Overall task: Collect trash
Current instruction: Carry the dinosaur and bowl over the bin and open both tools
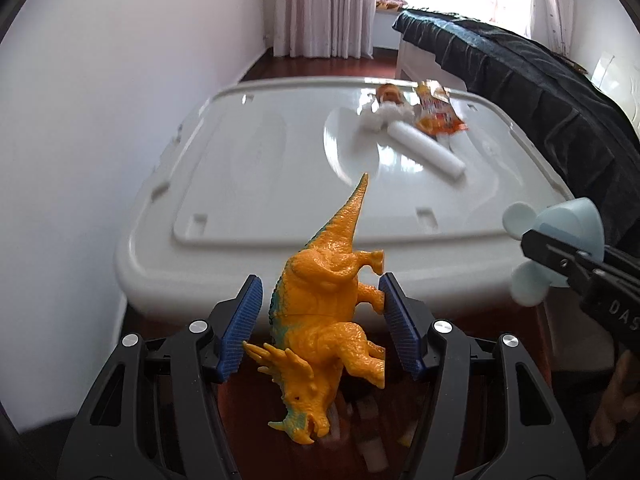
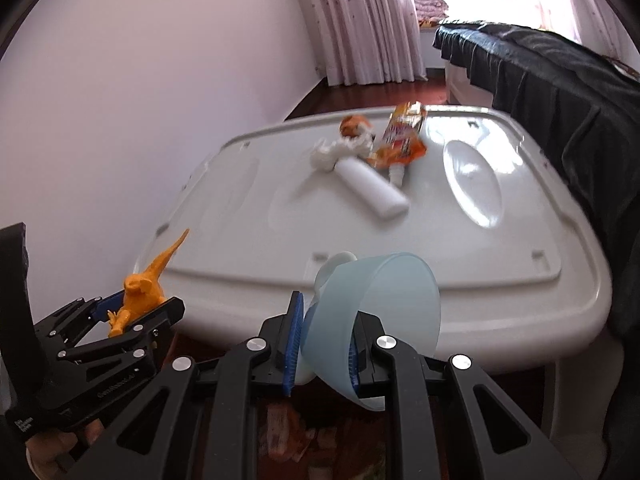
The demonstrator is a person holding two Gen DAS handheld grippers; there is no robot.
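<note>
- Left wrist view: the left claw (image 1: pixel 320 320) pinches an orange dinosaur toy (image 1: pixel 324 320) just off the near edge of the white bin lid (image 1: pixel 248 184). The trash, a white tube (image 1: pixel 426 148) and an orange wrapper (image 1: pixel 438 114), lies on the lid's far side.
- Right wrist view: the right claw (image 2: pixel 322 350), pressed together, pinches the wall of a pale blue bowl (image 2: pixel 384 308); the bowl appears empty. Judged step: clearing non-trash items. Next move calls for setting both down and freeing a claw for the wrapper (image 2: pixel 400 136).

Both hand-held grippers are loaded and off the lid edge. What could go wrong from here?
1. The left hand-held gripper grips the orange dinosaur by back and leg, head hanging down; it could twist loose.
2. The right hand-held gripper pinches only the wall of the tilted blue bowl; it may slip.
3. The white tube lies loose on the glossy lid; it might roll.
</note>
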